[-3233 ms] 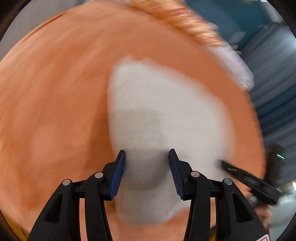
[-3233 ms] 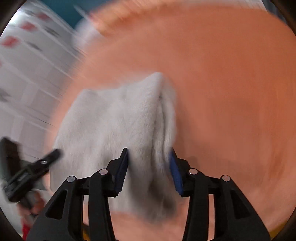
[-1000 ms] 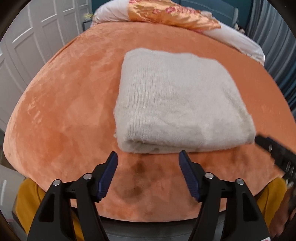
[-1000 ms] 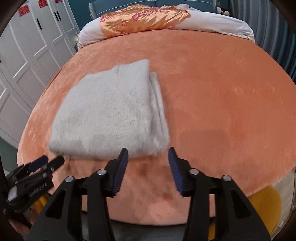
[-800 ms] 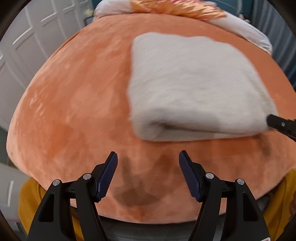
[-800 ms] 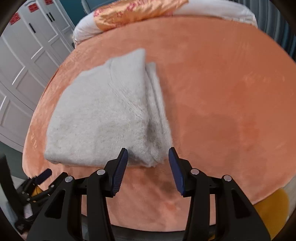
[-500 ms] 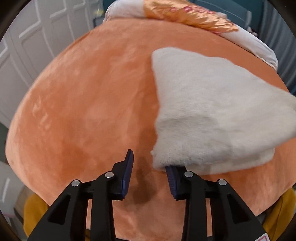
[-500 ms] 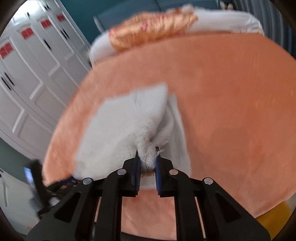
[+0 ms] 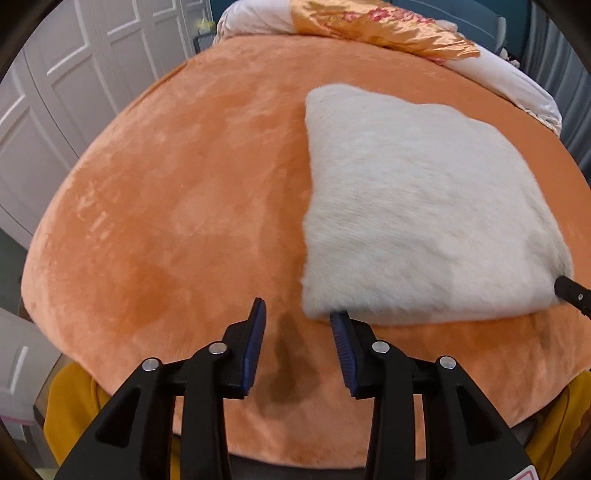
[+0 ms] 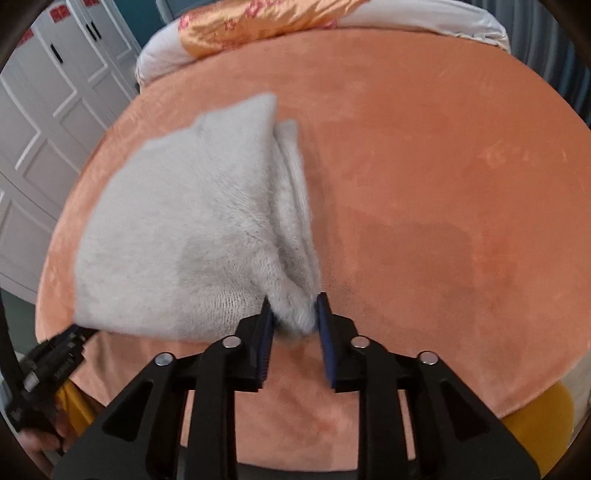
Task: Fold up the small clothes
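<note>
Orange plush bedding (image 9: 177,206) fills both views, and on it lies the task's thing, a pale grey knitted garment (image 9: 413,206), already folded into a thick stacked rectangle with its layered edges showing along one side in the right wrist view. It sits toward the near edge of the bed.

Its near corner is bunched up between the pads of the right gripper (image 10: 293,319); those jaws have just been opening from a tighter pinch, yet the wool is still nipped between them. The left gripper (image 9: 297,325) has its jaws partly spread after closing and then easing slightly; only one pad touches the garment's near left corner, nothing lies between them.

Folding looks nearly finished to my eye: what is left seems to be straightening or one last fold.

Beyond lie a white pillow (image 9: 251,18) under a gold floral cover (image 9: 376,26), with white panelled wardrobe doors (image 9: 55,74) alongside.
</note>
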The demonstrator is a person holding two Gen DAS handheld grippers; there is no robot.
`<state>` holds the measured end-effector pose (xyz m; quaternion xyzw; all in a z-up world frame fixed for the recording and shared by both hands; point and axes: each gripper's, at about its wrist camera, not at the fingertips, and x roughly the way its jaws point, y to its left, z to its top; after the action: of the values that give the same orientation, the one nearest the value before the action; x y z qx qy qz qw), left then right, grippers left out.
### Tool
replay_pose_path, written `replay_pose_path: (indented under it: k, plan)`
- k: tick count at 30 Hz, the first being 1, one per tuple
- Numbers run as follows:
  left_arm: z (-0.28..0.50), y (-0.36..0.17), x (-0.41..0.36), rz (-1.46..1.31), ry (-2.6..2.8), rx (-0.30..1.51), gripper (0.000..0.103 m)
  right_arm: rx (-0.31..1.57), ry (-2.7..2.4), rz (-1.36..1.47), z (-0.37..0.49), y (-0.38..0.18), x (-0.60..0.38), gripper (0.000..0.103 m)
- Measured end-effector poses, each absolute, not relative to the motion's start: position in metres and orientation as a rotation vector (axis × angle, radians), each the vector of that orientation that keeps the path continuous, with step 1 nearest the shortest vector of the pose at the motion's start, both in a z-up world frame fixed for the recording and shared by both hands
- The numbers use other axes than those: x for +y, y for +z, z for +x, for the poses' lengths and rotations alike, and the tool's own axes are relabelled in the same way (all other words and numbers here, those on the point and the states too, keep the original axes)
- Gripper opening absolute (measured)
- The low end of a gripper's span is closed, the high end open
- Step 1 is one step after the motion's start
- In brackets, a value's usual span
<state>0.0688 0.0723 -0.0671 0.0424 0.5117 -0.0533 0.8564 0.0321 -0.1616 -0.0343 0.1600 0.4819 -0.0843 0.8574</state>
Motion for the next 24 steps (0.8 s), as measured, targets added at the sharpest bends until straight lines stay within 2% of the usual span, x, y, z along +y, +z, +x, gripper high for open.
replay_pose_path:
  k: [2,5,7,13,16,24]
  plan:
    - [0.06,-0.065,0.068,0.081,-0.132,1.069,0.046,0.978,-0.203,0.306,0.019,-0.028,-0.159,0.037]
    - [0.049,-0.065,0.058,0.079,-0.162,1.07,0.055,0.948,-0.224,0.249,0.0,-0.028,-0.15,0.043]
    - [0.043,-0.067,0.052,0.081,-0.174,1.055,0.058,0.928,-0.239,0.21,-0.006,-0.032,-0.144,0.058]
    - [0.035,-0.076,0.034,0.122,-0.171,1.064,0.06,0.967,-0.225,0.204,-0.005,-0.049,-0.133,0.059]
    - [0.032,-0.078,0.033,0.12,-0.173,1.069,0.067,0.972,-0.209,0.204,-0.003,-0.05,-0.127,0.059]
    - [0.029,-0.085,0.027,0.126,-0.155,1.071,0.068,1.001,-0.198,0.184,-0.001,-0.062,-0.111,0.059]
